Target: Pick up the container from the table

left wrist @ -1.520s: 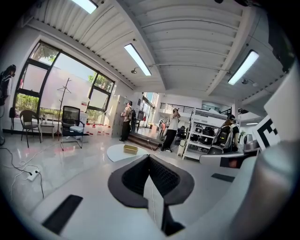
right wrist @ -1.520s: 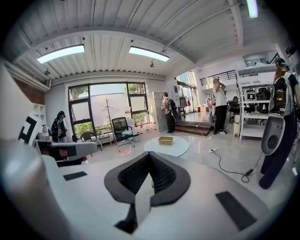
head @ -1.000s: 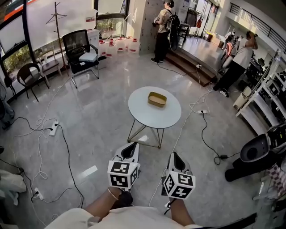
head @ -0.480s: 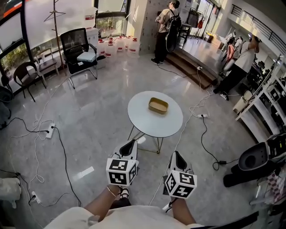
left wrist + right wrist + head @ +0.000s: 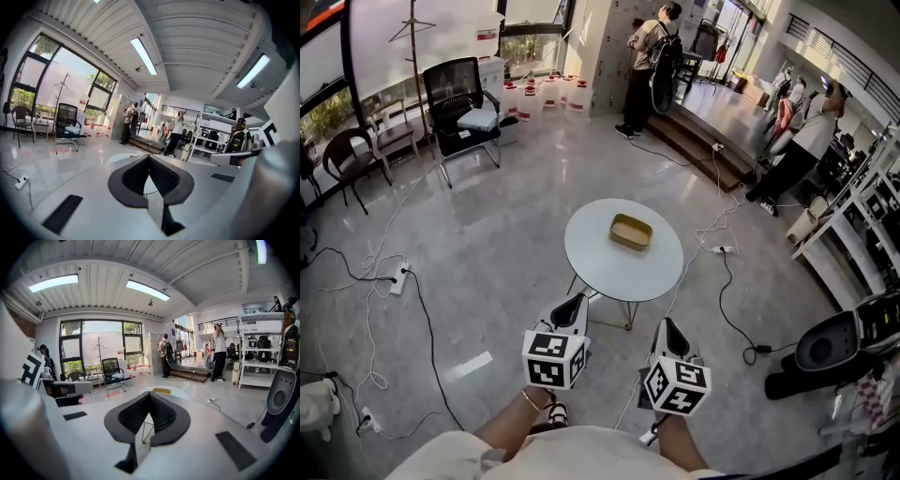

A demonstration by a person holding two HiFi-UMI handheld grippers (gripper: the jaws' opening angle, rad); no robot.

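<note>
A round white tabletop [image 5: 598,264] on thin wire legs stands on a glossy grey floor [image 5: 487,216], seen from above. A shallow tan container [image 5: 631,232] sits on the tabletop, a little toward its far right side.

Two hand-held tools are side by side at the bottom of the head view, each carrying a cube with square black-and-white markers. The left tool [image 5: 577,300] and the right tool [image 5: 666,324] both point toward the tabletop from its near side, well apart from the container.

In the left gripper view, the left tool [image 5: 149,156] has its black ribbed jaws closed tip to tip, with nothing between them. In the right gripper view, the right tool [image 5: 149,393] is closed the same way and empty; the container [image 5: 161,391] shows just beyond its tips.

Loose cables [image 5: 398,300] trail over the floor at the left. A black office chair [image 5: 459,98] stands by the windows, and a person with a backpack [image 5: 649,61] stands farther back.
</note>
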